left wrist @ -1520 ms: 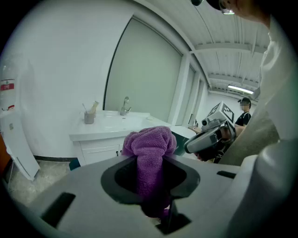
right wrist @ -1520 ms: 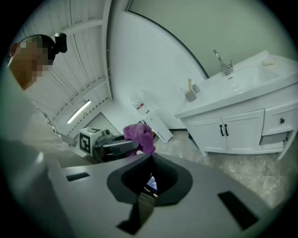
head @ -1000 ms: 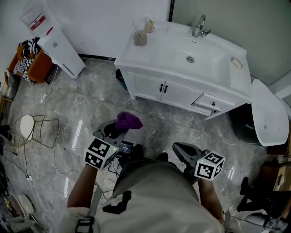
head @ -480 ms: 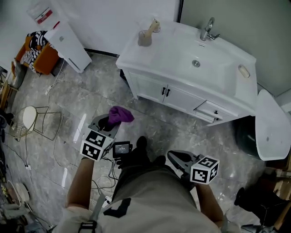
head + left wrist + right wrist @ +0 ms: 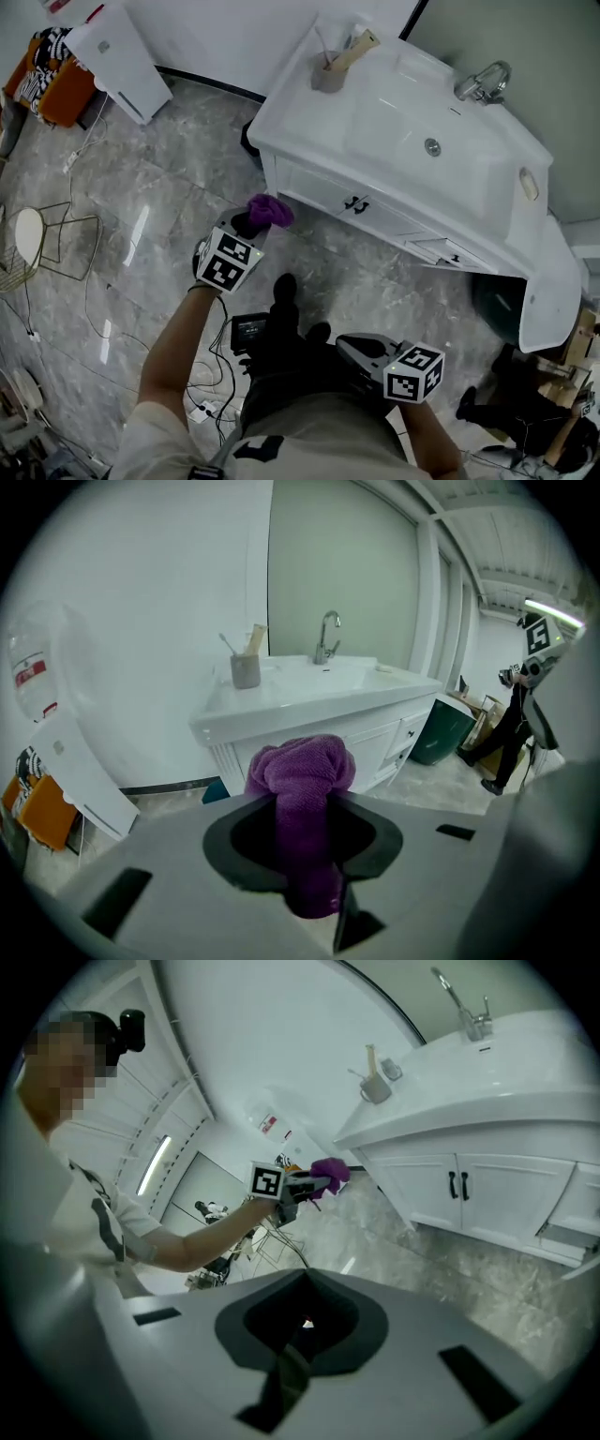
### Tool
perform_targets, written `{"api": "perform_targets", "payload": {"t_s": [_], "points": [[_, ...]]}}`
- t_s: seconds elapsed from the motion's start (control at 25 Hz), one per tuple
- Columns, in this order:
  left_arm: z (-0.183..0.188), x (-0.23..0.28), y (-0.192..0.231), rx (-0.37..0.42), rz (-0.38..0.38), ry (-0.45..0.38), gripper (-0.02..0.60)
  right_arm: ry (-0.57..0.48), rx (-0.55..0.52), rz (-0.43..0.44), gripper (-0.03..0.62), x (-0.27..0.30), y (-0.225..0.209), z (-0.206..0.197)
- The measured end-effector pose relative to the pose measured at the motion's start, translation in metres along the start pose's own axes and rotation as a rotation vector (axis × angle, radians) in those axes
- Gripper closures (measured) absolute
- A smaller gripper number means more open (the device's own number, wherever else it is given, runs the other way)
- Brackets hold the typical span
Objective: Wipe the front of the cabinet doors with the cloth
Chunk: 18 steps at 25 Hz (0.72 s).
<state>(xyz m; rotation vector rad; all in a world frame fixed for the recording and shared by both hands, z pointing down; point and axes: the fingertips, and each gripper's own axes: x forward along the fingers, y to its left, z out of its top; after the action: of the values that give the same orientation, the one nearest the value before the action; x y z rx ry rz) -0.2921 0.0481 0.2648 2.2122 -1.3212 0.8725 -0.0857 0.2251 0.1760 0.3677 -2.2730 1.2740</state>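
The white vanity's twin cabinet doors (image 5: 349, 199) with dark handles stand under the sink counter; they also show in the left gripper view (image 5: 375, 742) and the right gripper view (image 5: 487, 1194). My left gripper (image 5: 249, 223) is shut on a bunched purple cloth (image 5: 270, 211), held out a little short of the cabinet's left corner. The cloth (image 5: 302, 772) bulges out past the jaws. The right gripper (image 5: 360, 347) hangs low by the person's body, shut with nothing in it. From there the left gripper (image 5: 302, 1183) and the cloth (image 5: 329, 1170) show at arm's length.
A cup with brushes (image 5: 328, 73) and a faucet (image 5: 482, 81) sit on the counter. A white panel (image 5: 117, 54) leans at the back left, a wire stool (image 5: 52, 246) stands left, and a dark bin (image 5: 495, 300) is right of the vanity. Cables and a small device (image 5: 251, 328) lie on the floor.
The left gripper has carried the cloth forward toward the cabinet's left corner, and the person has stepped closer to the vanity. The right gripper stays low and shut.
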Motion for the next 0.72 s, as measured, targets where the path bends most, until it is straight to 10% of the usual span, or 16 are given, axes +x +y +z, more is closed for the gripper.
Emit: {"api": "perform_targets", "payload": {"t_s": [0.72], "points": [[-0.038, 0.235, 0.093, -0.066, 0.066, 0.107, 0.474, 0.085, 0.216, 0.105, 0.585, 0.112, -0.109, -0.024]]}}
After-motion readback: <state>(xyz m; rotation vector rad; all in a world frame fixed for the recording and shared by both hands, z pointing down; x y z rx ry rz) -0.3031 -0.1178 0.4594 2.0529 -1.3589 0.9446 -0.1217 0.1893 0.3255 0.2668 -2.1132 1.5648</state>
